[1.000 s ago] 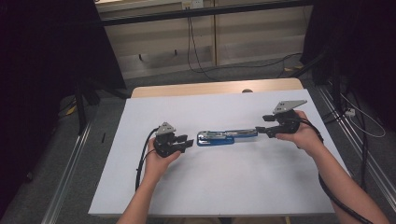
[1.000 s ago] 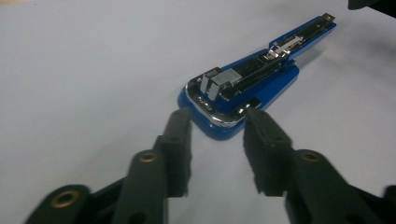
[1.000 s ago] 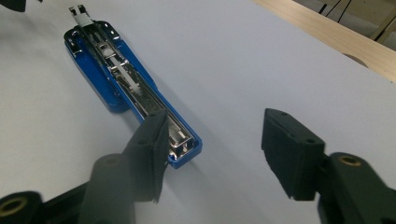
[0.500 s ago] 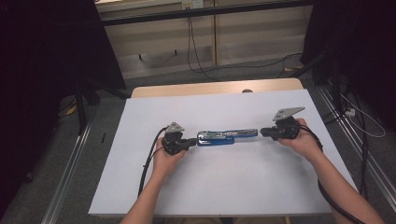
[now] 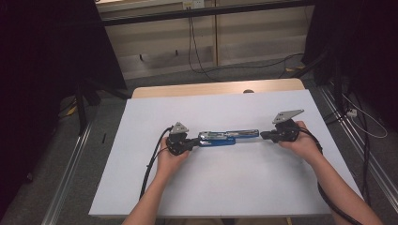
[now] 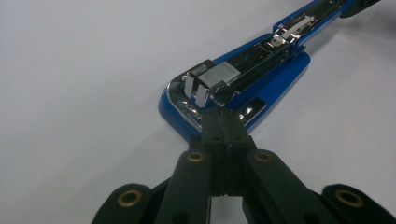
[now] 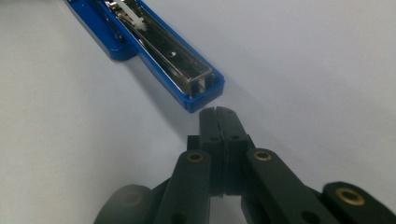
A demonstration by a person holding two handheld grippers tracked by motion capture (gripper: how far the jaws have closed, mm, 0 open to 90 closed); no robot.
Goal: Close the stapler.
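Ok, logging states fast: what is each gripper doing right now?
Left gripper: jaws shut on nothing, tips at the end of the opened blue stapler.
Right gripper: jaws shut on nothing, just short of the stapler's other end.

Blue stapler (image 5: 228,137) with silver metal insides, on a white table (image 5: 225,187).

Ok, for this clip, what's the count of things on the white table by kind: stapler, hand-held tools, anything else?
Blue stapler, opened out flat: 1
Hand-held tools: 2, the left tool at one end of the stapler and the right tool at the other, both with jaws shut
Other loose items on the white table: 0
Total: 3
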